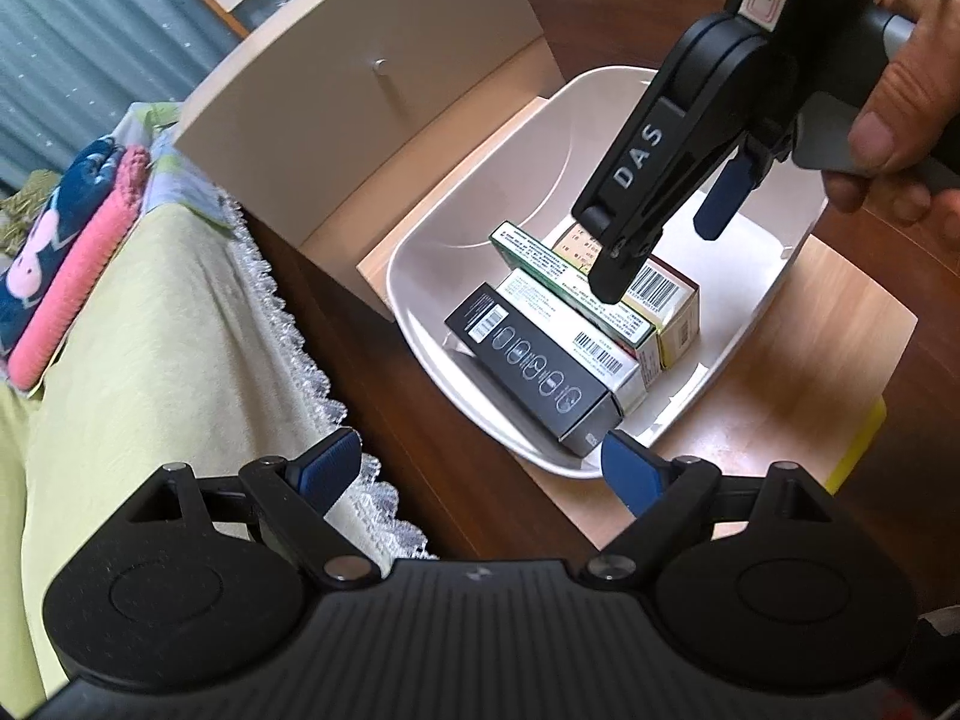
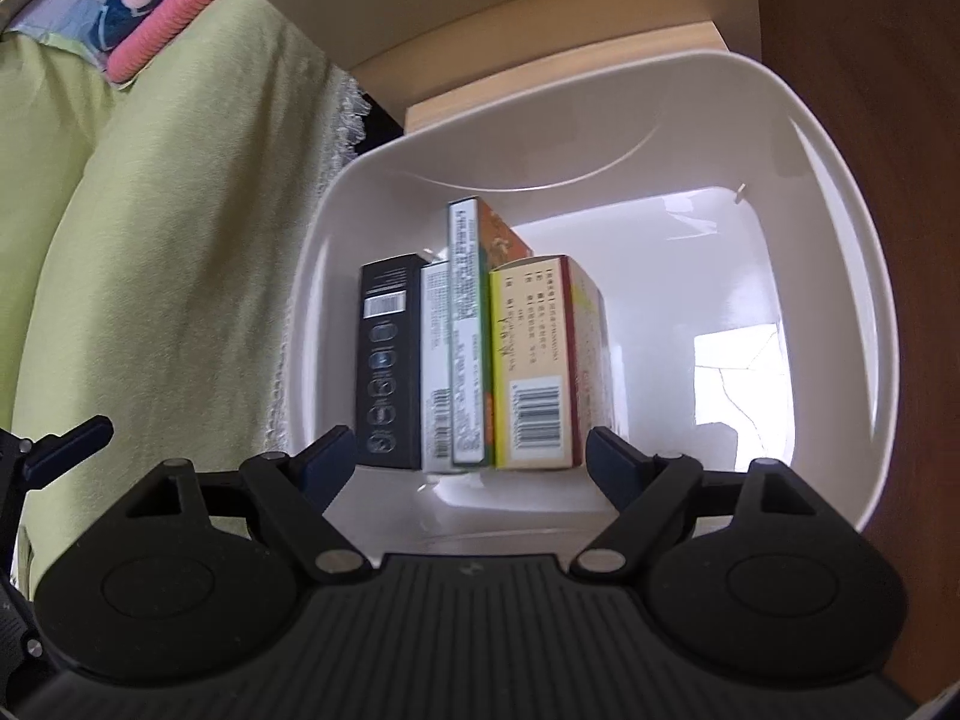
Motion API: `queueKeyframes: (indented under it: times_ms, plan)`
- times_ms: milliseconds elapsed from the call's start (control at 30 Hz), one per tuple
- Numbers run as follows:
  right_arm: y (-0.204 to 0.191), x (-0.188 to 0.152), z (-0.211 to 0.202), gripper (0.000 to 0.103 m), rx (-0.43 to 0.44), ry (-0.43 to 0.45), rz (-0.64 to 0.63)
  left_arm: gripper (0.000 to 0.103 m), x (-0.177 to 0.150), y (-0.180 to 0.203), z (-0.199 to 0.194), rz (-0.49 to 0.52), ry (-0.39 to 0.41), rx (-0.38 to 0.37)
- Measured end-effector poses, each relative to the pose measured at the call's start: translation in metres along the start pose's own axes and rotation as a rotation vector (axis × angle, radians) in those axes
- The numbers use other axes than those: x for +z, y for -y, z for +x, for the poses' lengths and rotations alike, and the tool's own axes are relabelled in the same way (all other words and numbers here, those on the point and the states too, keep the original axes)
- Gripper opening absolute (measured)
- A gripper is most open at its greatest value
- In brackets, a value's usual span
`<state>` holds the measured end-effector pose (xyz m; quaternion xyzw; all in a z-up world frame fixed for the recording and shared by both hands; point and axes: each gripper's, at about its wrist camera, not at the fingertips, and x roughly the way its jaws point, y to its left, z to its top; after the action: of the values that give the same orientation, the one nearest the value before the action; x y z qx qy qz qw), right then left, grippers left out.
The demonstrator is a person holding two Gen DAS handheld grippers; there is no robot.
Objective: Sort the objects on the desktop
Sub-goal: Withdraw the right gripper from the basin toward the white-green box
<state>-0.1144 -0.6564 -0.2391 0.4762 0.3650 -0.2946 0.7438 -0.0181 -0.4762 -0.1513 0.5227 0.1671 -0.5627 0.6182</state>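
Note:
A white plastic bin point(image 1: 456, 222) holds four boxes standing side by side: a black box point(image 1: 534, 366), a white box point(image 1: 576, 333), a green-edged box point(image 1: 558, 264) and a yellow and red box point(image 1: 675, 306). My left gripper point(image 1: 480, 471) hangs open just outside the bin's near rim with nothing between its fingers. A hand point(image 1: 900, 108) holds my right gripper point(image 1: 660, 240) open over the boxes. In the right wrist view, my right gripper point(image 2: 471, 462) spans the near ends of the black box point(image 2: 390, 360), white box point(image 2: 437, 372), green-edged box point(image 2: 468, 330) and yellow box point(image 2: 534, 360) without closing on any.
The bin point(image 2: 840, 180) rests on a light wood shelf point(image 1: 810, 360) behind a pale panel with a knob point(image 1: 378, 66). Dark wooden furniture point(image 1: 420, 450) surrounds it. A bed with a green cover point(image 1: 150, 330) and folded clothes point(image 1: 78, 240) lies left. A yellow item point(image 1: 858, 444) lies right.

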Motion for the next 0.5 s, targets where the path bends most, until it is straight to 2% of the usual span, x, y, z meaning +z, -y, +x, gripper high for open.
queueKeyframes:
  times_ms: [267,500]
  plan:
    - [-0.023,-0.010,-0.028,0.082,0.038,0.025,-0.024,0.089,-0.010,-0.006,-0.038,-0.045,0.017,0.062]
    - [-0.056,-0.018,-0.051,0.082,0.058,0.060,-0.107,0.089,-0.027,-0.014,-0.073,-0.097,0.025,0.120]
